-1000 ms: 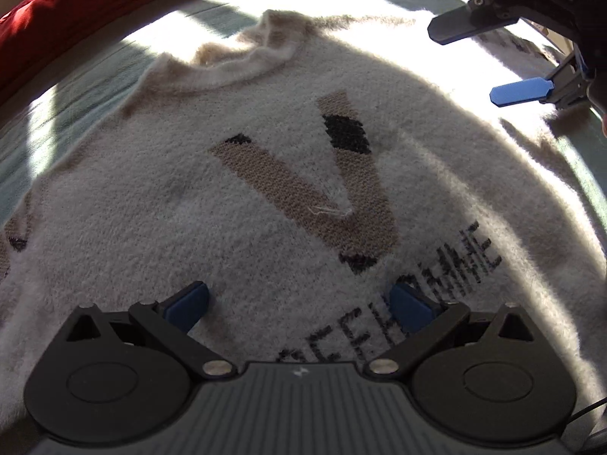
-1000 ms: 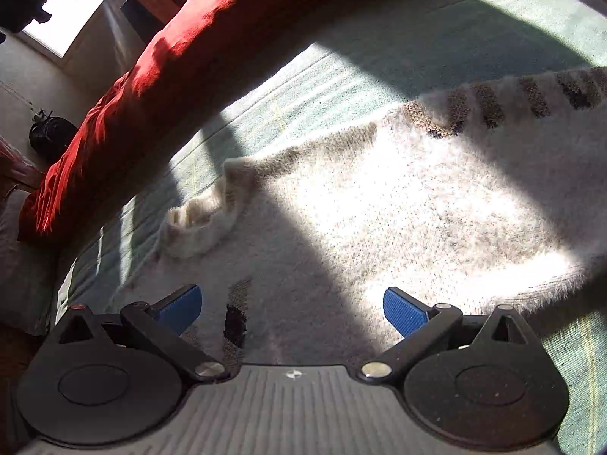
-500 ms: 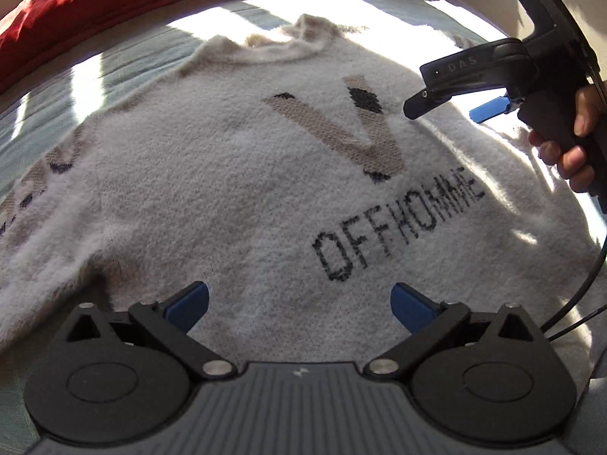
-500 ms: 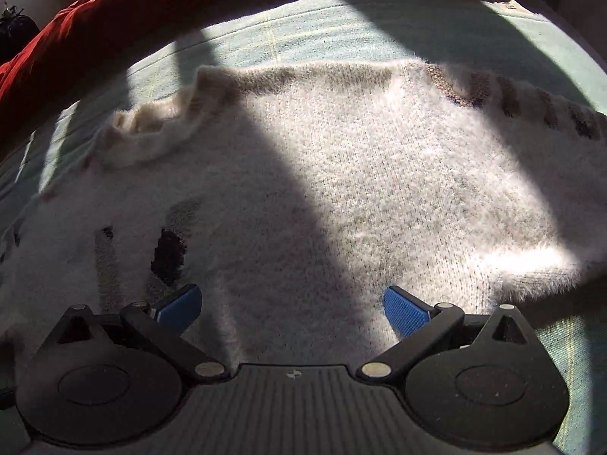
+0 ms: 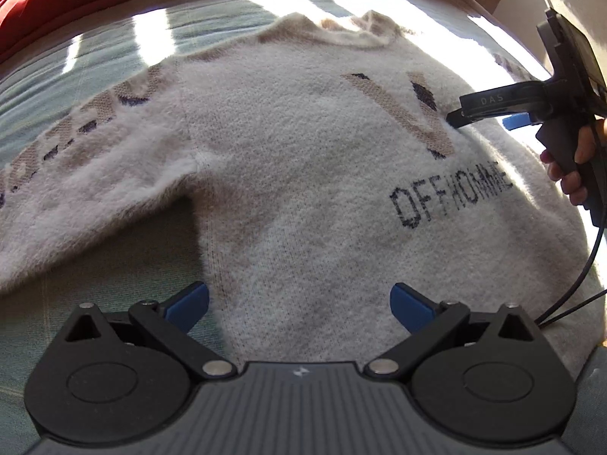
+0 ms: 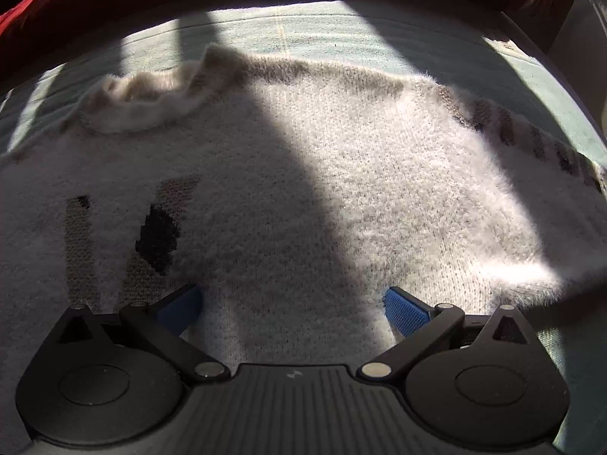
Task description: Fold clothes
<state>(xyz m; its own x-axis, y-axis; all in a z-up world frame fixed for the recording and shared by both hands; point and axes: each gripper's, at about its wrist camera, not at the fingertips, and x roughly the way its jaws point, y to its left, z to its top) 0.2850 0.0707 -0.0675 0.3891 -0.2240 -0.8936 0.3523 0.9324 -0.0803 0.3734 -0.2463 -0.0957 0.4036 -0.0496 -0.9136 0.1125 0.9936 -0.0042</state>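
With the fuzzy cream sweater (image 5: 303,174) spread flat, front up, on the pale green bed cover (image 5: 114,57), both tongs are spread wide and grip nothing. Left tongs (image 5: 299,301) sit over the lower body near the side seam below the sleeve (image 5: 76,174), contact with the knit unclear. Right tongs (image 6: 290,305) hover over the chest just right of the tan V motif (image 6: 151,235), below the collar (image 6: 144,102); from the left wrist view they (image 5: 481,117) show at the right edge, held in a hand (image 5: 569,167).
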